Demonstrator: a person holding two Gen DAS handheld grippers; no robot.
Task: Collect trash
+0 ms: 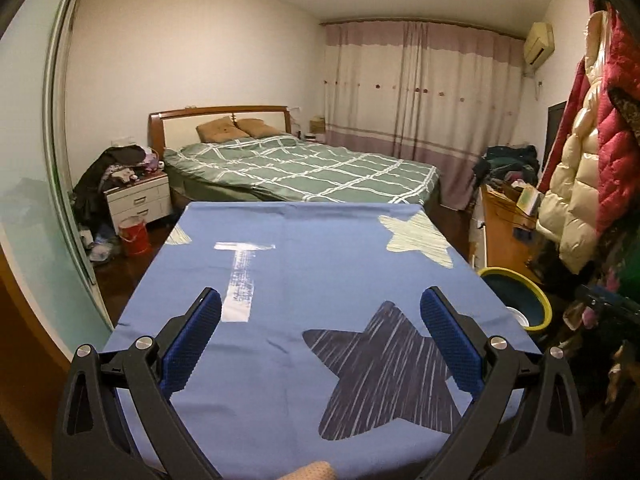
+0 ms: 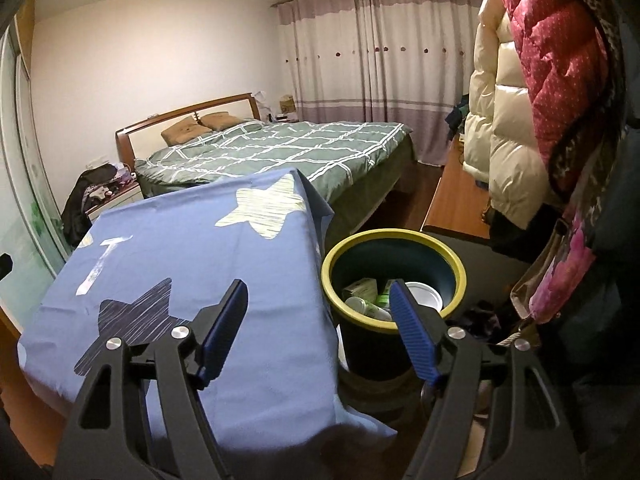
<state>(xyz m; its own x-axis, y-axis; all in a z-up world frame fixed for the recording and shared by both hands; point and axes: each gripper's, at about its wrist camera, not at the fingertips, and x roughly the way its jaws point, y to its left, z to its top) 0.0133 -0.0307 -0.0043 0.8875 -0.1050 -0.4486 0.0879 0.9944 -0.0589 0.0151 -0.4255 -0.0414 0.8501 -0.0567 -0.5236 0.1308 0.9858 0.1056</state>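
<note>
1. Left tongs are spread wide with nothing between the blue pads, hanging over the bench, which is covered in a blue cloth printed with stars: a dark navy one near, a pale one at the far right.
2. Right tongs are released too and empty. They sit over the right edge of the bench, with the right pad lined up over the mouth of the trash bin.
3. The bin is dark blue-green with a yellow rim, on the floor just beside the right edge of the bench. The trash is inside it: a white round lid or cup, a pale bottle lying on its side, and a couple of green-and-white packets. There's print on the packets, but it's too small and blurry to read any brand.
4. Only other "writing" is a white T-shaped mark on the cloth, left of centre. Could be a letter, could be just a pattern.
5. Far end of the room: a bed with a green checked cover and two brown pillows, with pink-and-white curtains behind it.
6. On the right, puffy coats hang close: a cream one and a red dotted one. Far left by the bed is a white nightstand piled with clothes, with a red bucket on the floor near it.
</note>
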